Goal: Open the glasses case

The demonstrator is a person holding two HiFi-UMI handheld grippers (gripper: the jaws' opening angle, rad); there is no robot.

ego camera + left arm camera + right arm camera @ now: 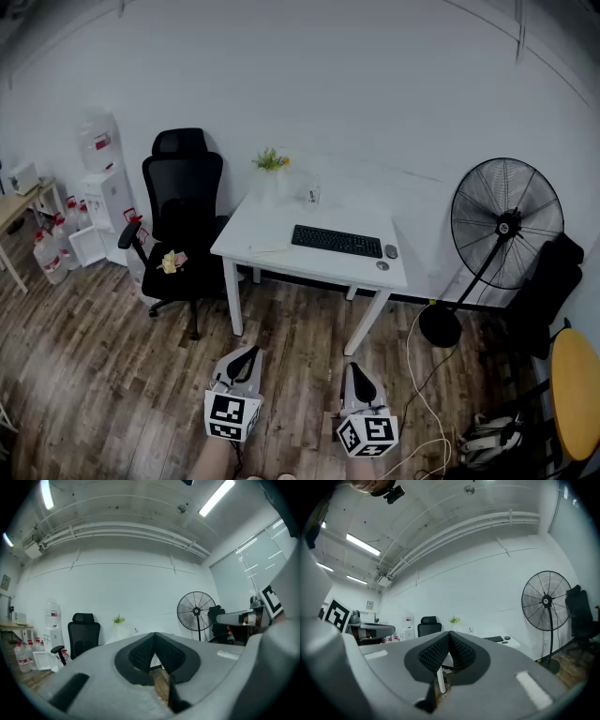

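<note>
I stand some way back from a white desk (281, 239) by the far wall. On it lie a black keyboard (336, 241) and two small dark objects (386, 258) to the keyboard's right; I cannot tell whether either is the glasses case. My left gripper (247, 353) and right gripper (354, 368) are held low over the wooden floor, well short of the desk. In the left gripper view the left gripper (154, 634) has its jaws pressed together with nothing in them. The right gripper (449, 633) looks the same in the right gripper view.
A black office chair (182, 220) stands left of the desk with something yellow on its seat. A large standing fan (504, 225) is at the right, with cables across the floor (417, 375). A water dispenser (101, 178) and bottles line the left wall. A small plant (270, 161) sits on the desk's back edge.
</note>
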